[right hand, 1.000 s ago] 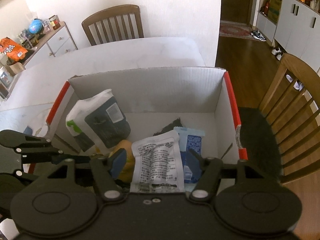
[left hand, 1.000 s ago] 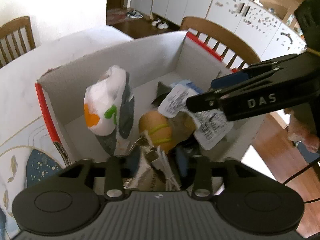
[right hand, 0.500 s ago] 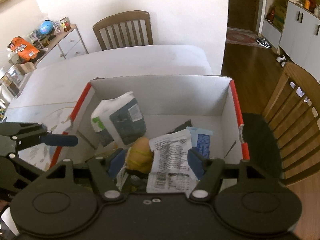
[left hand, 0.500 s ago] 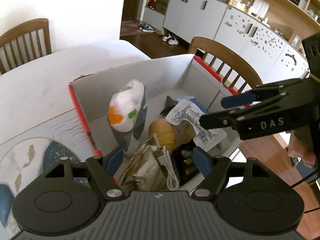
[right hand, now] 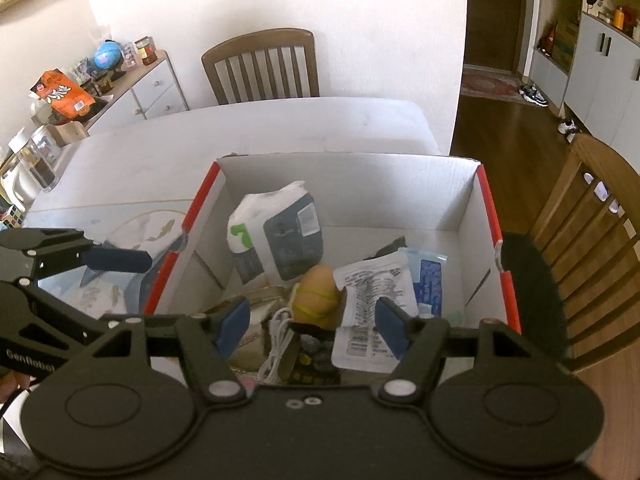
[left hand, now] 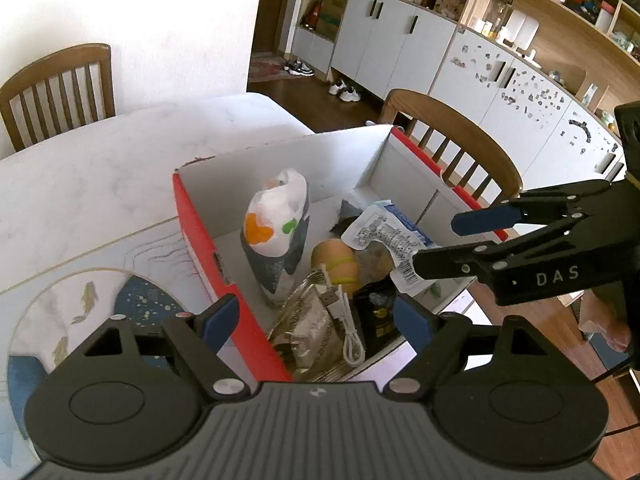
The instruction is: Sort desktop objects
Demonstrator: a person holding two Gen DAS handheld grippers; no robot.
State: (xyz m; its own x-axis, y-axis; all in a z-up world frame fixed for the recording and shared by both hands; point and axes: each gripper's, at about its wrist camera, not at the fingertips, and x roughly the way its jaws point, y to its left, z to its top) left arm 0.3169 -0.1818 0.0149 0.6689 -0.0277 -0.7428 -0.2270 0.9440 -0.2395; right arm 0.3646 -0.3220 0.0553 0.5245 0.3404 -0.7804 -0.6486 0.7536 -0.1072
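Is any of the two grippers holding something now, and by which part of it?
Nothing is held. The left gripper is opening and the right gripper stands open, both bare above the items in the cardboard box.

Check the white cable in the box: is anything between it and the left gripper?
Nothing visible. The white cable lies on top of the packets, uncovered, just beyond the empty, opening left gripper.

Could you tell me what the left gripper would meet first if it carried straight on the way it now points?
Probably the crinkled foil packet with the white USB cable lying on it, at the near end of the box. The left gripper, jaws opening and holding nothing, aims down at them; depth is unclear.
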